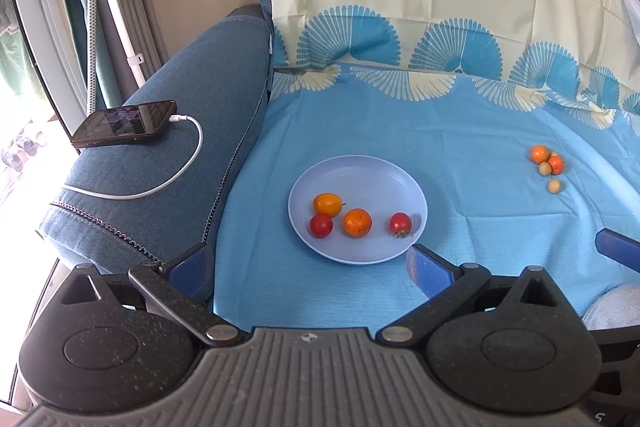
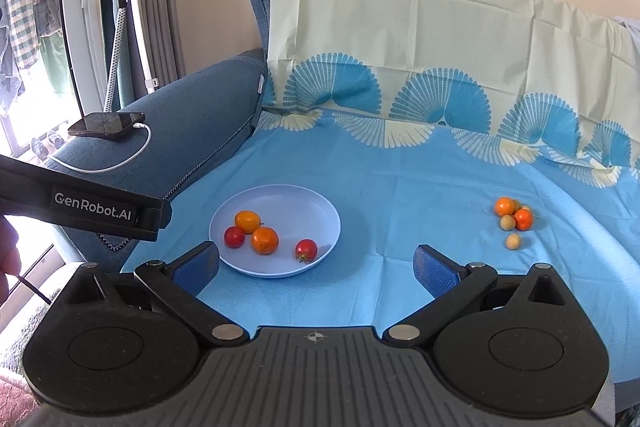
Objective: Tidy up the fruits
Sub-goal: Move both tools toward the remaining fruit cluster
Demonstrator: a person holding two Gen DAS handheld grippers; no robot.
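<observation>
Both claws wide open, empty: left gripper [image 1: 310, 267], right gripper [image 2: 316, 269]. Loose fruit cluster [image 2: 513, 219] sits on the blue sheet [image 2: 400, 187], well apart from the plate [image 2: 320, 203]. Small, light, round, probably slippery; I'd pinch across the middle, gently.

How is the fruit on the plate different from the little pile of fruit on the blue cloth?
The fruit on the plate lies spread out in a pale blue plate; the pile on the cloth huddles together straight on the blue cloth. The plate holds two orange and two red pieces; the pile also has small tan ones. Both groups hold round orange fruit, and neither gripper touches either: the left gripper and right gripper are open.
</observation>
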